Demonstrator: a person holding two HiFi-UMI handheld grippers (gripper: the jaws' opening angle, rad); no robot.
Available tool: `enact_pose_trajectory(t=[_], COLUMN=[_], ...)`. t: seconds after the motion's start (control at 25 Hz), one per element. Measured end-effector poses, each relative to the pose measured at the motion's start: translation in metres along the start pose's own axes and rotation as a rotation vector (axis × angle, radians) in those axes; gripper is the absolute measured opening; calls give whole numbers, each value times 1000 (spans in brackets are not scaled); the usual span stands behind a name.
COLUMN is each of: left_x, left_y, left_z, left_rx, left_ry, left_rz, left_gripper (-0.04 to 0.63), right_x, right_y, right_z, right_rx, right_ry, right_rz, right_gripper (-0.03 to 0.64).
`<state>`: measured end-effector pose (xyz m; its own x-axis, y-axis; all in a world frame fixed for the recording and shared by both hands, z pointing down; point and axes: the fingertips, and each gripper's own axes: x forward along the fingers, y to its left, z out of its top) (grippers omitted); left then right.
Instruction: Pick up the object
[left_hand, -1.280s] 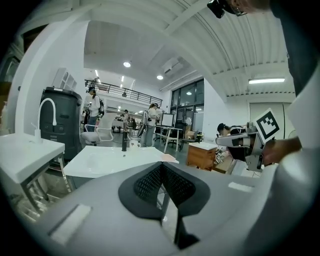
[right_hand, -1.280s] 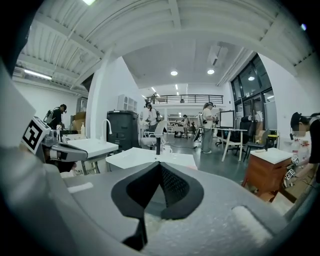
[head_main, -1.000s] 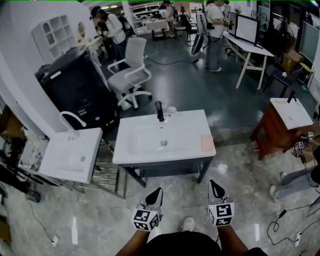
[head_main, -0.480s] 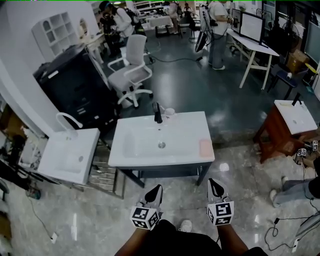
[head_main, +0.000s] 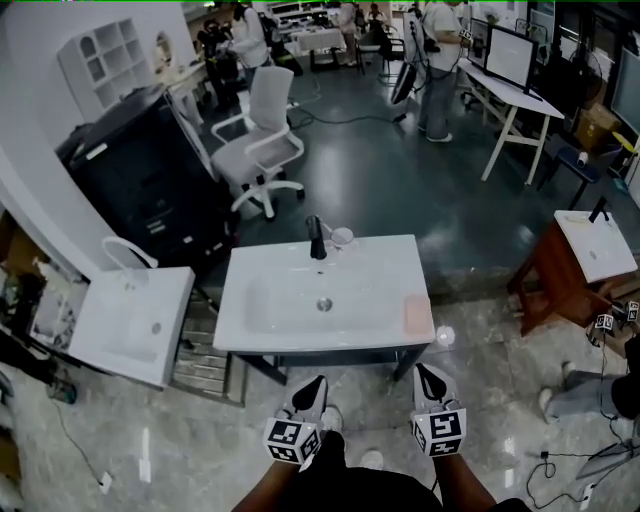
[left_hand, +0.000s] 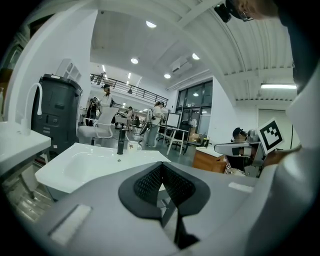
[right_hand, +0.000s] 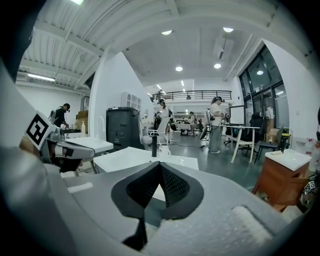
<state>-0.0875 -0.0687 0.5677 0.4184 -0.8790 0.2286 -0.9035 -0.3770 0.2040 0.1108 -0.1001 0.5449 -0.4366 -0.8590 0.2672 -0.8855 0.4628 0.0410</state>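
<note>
Both claws are pinched closed and empty: the left gripper (head_main: 311, 384) at 7 o'clock below the sink (head_main: 245, 332), the right gripper (head_main: 429, 373) at 5. A flat, pale pink rectangular pad (head_main: 416, 313) lies on the sink's rim at 3 o'clock of the drain (head_main: 323, 304). A small white cup (head_main: 342, 237) stands at 12, just beside the black faucet (head_main: 316, 238).

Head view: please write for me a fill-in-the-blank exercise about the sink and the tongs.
The faucet on the white sink is ____ in colour.
The pink pad lies on the sink's ____ side.
The left tongs and the right tongs are both ____ and empty.
Missing words: black; right; shut.
</note>
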Motion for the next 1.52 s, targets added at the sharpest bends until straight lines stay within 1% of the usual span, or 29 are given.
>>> enact_pose_trajectory(t=[0.32, 0.68, 0.96, 1.24, 1.4, 1.52], left_x=[37, 64, 83, 90, 94, 95], left_y=[46, 85, 104, 115, 115, 120], left_z=[23, 39, 56, 55, 56, 58], left_rx=[23, 27, 29, 41, 43, 40], left_ry=[0, -3, -21, -8, -7, -13], left_rz=[-18, -43, -96, -148, -152, -131], left_gripper=[18, 18, 18, 18, 18, 18], right_x=[61, 104, 129, 140, 140, 142], right_y=[4, 6, 9, 9, -1, -5], right_z=[24, 44, 52, 55, 50, 48], right_rx=[11, -3, -17, -6, -3, 1], right_ry=[-12, -7, 9, 2, 14, 22], right_rz=[-11, -39, -83, -137, -168, -177], right_gripper=[3, 3, 2, 3, 3, 3])
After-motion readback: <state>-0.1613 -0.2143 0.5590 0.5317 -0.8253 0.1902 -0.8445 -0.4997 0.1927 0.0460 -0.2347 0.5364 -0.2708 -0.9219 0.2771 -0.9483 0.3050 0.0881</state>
